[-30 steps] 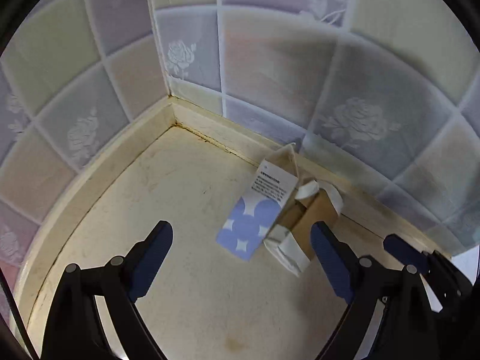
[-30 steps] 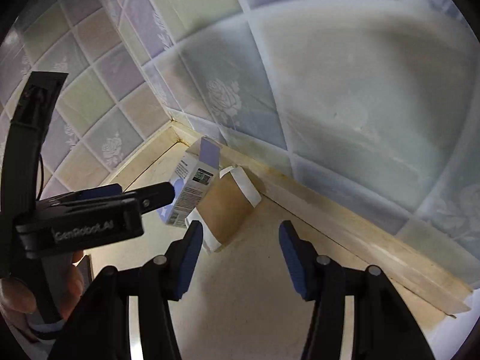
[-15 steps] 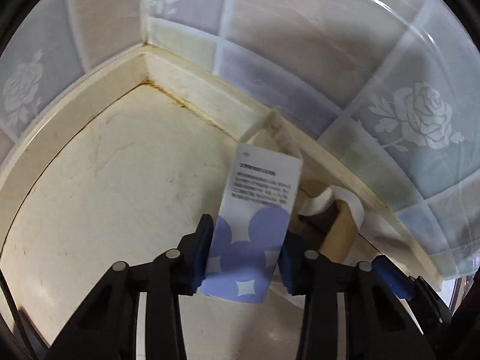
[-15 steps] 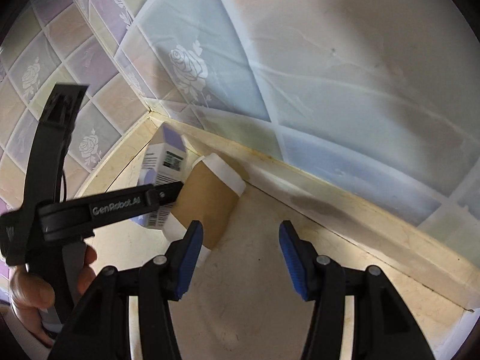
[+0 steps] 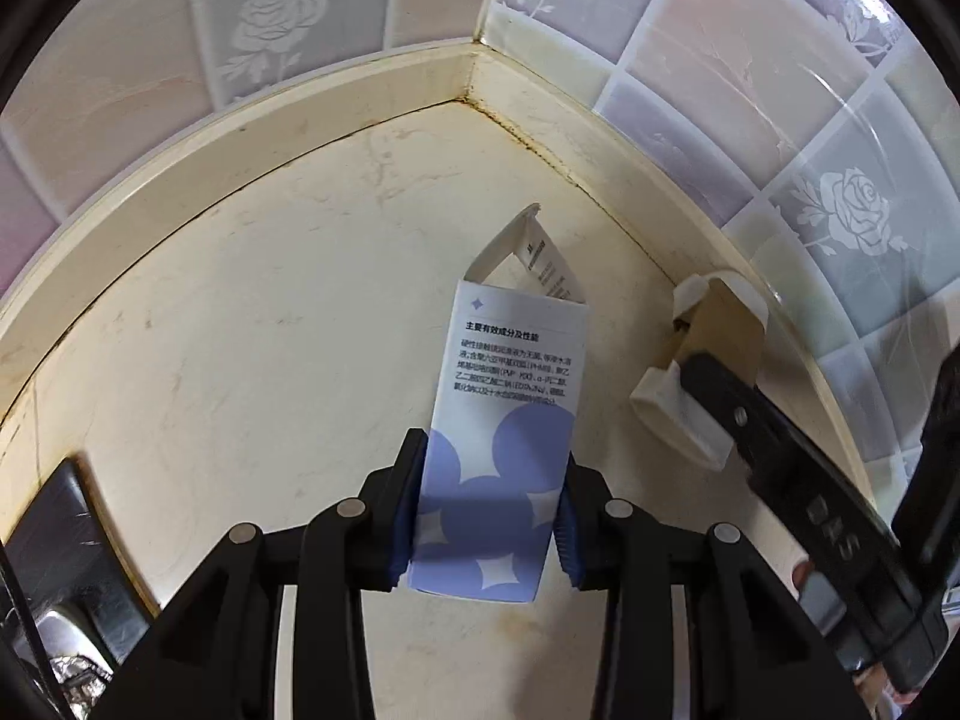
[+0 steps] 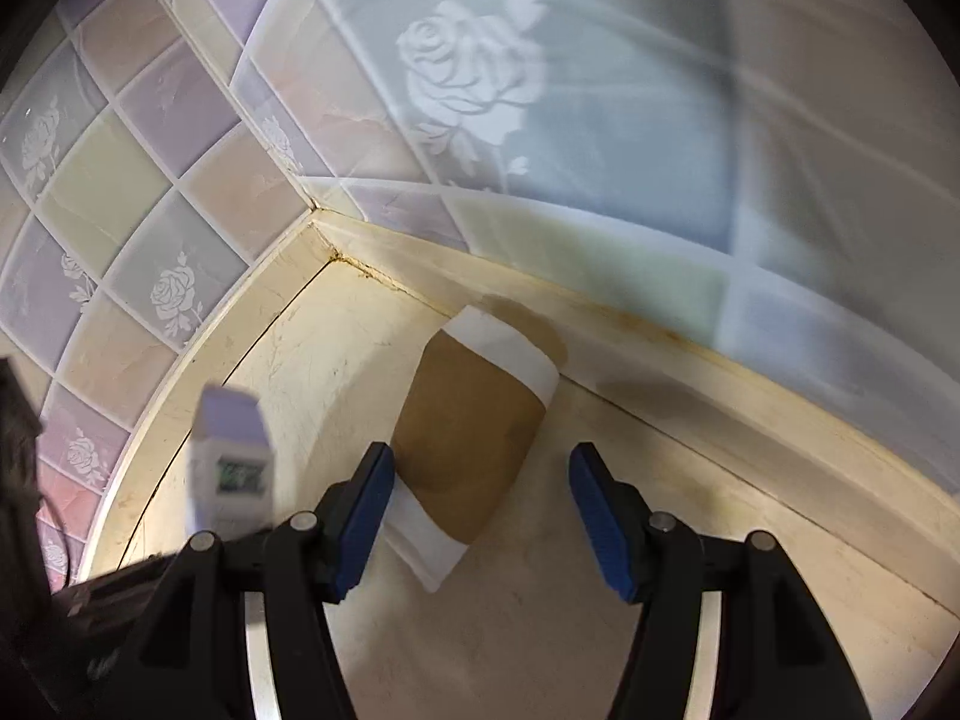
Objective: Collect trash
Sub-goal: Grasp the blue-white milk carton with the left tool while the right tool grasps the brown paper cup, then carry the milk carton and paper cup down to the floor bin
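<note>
In a tiled corner of a cream counter (image 5: 252, 360), my left gripper (image 5: 489, 516) is clamped on a small carton (image 5: 504, 438) — its blue pads press the carton's two sides at the lower, purple-patterned end, jaws drawn in to the carton's width. The carton's white upper half, printed with black text, points toward the corner, and its top flap stands open. From the right wrist view the carton (image 6: 231, 462) shows blurred at the left edge, apart from the counter's back rim.

My right gripper (image 6: 483, 516) has its jaws opening wide over a flattened brown paper cup (image 6: 474, 438) with white bands at both ends. The cup lies on the counter with its far end close against the foot of the tiled wall (image 6: 540, 120); its near end sits between the blue pads, just beside the left pad, though I cannot tell whether that pad touches it, and the right pad stands clear. In the left wrist view one black finger (image 5: 750, 420) of the right gripper crosses in front of the cup (image 5: 720, 330).

A dark object (image 5: 54, 528) lies at the lower left edge — too cut off to identify.
</note>
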`<state>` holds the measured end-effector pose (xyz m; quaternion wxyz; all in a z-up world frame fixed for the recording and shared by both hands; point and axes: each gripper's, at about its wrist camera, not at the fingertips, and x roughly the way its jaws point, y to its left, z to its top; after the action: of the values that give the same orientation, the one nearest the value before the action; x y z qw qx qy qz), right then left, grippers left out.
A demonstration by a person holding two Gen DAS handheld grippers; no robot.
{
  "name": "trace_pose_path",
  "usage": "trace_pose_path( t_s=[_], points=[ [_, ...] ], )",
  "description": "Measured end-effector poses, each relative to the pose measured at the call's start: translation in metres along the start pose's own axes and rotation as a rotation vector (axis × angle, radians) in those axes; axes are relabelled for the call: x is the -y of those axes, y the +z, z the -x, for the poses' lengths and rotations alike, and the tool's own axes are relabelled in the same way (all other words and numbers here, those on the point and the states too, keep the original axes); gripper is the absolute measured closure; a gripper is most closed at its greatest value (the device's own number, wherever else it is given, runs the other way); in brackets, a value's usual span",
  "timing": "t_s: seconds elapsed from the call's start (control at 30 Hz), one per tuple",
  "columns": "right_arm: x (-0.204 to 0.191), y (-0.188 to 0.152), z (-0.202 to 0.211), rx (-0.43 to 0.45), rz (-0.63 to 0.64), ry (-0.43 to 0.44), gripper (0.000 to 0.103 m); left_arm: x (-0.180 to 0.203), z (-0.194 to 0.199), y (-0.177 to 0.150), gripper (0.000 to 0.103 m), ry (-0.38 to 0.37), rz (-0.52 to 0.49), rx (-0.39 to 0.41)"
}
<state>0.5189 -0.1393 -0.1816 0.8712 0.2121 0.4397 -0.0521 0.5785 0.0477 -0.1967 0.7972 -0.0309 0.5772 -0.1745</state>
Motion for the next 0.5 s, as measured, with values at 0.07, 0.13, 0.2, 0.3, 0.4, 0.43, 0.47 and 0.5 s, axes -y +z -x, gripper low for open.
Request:
trace_pose_path(
  t_s=[0.07,0.13,0.2,0.3,0.4,0.43,0.47,0.5],
  points=[
    [-0.005,0.001,-0.003,0.008,0.012,-0.008,0.042,-0.001,0.008,-0.004,0.067,0.004,0.0,0.006],
    [-0.011,0.002,-0.008,0.002,0.034,-0.009,0.048,-0.002,0.011,-0.007,0.067,0.007,0.002,0.012],
    [-0.013,0.0,-0.007,0.008,0.047,0.014,0.072,-0.011,0.016,-0.001,0.067,0.004,0.011,0.016],
    [-0.021,-0.003,-0.004,0.009,0.085,0.027,0.081,-0.006,0.018,0.001,0.067,-0.001,0.018,0.021],
    [-0.021,-0.01,0.005,0.009,0.123,0.038,0.083,-0.003,0.026,-0.002,0.067,0.002,0.014,0.027],
    [-0.02,-0.012,0.009,0.004,0.126,0.042,0.083,0.001,0.033,-0.007,0.067,0.003,0.016,0.025],
    [-0.018,-0.015,0.014,-0.002,0.125,0.048,0.083,0.004,0.038,-0.011,0.067,0.006,0.02,0.022],
    [-0.016,-0.018,0.019,-0.003,0.125,0.058,0.084,0.007,0.043,-0.016,0.067,0.007,0.023,0.019]
  ],
)
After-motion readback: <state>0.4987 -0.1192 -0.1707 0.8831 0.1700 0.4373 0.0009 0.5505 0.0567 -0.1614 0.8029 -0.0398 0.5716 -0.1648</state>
